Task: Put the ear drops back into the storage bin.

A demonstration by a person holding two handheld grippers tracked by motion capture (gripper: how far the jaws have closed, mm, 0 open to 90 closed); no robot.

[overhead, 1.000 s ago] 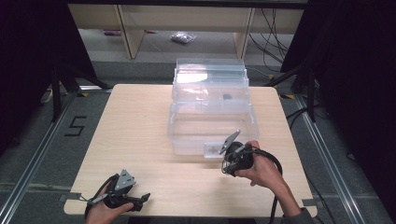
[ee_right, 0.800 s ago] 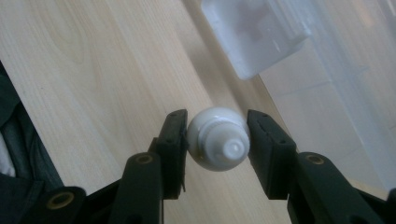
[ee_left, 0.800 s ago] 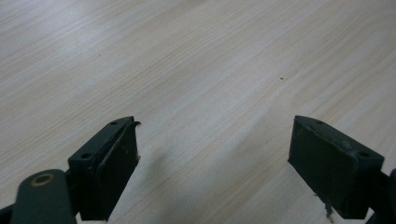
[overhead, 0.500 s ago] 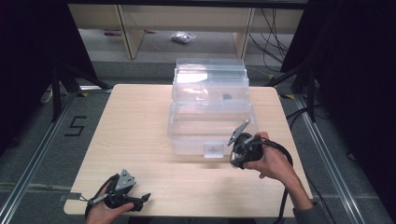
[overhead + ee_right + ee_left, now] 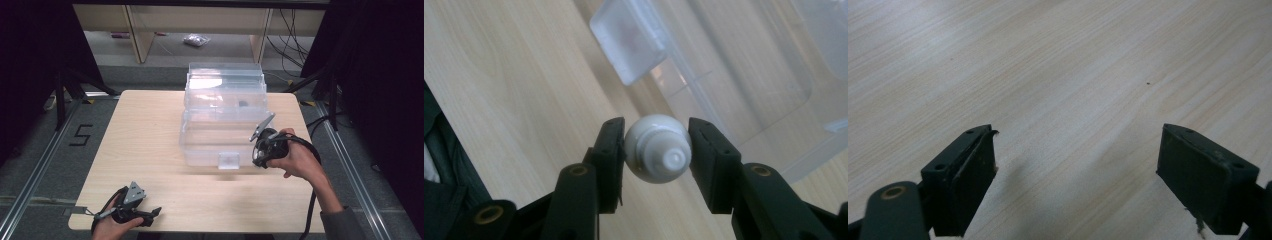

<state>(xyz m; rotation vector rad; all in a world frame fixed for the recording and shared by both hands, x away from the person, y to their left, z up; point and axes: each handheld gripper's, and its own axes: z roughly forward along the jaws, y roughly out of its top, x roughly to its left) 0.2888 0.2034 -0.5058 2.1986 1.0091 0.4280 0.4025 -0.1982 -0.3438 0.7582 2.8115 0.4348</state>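
White round object (image 5: 658, 155) clamped in the right gripper (image 5: 654, 155), beside the clear plastic box (image 5: 225, 125).

At the bench's (image 5: 150, 130) near left corner the left gripper (image 5: 131, 209) rests low with its jaws apart and nothing between them, seemingly idle. Further right, the box stands mid-bench with its front latch (image 5: 229, 160) toward the person. The right gripper holds the object at the box's front right corner, perhaps to put it inside; what the object is stays unclear, and the small dark item (image 5: 243, 104) in the box is too small to identify.

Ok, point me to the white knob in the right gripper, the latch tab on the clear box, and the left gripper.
white knob (image 5: 658, 148), right gripper view, its rounded front between the jaws.
latch tab (image 5: 229, 160), high view, middle of the box's front tab.
left gripper (image 5: 1075, 172), left gripper view, gap midway between its open jaws.
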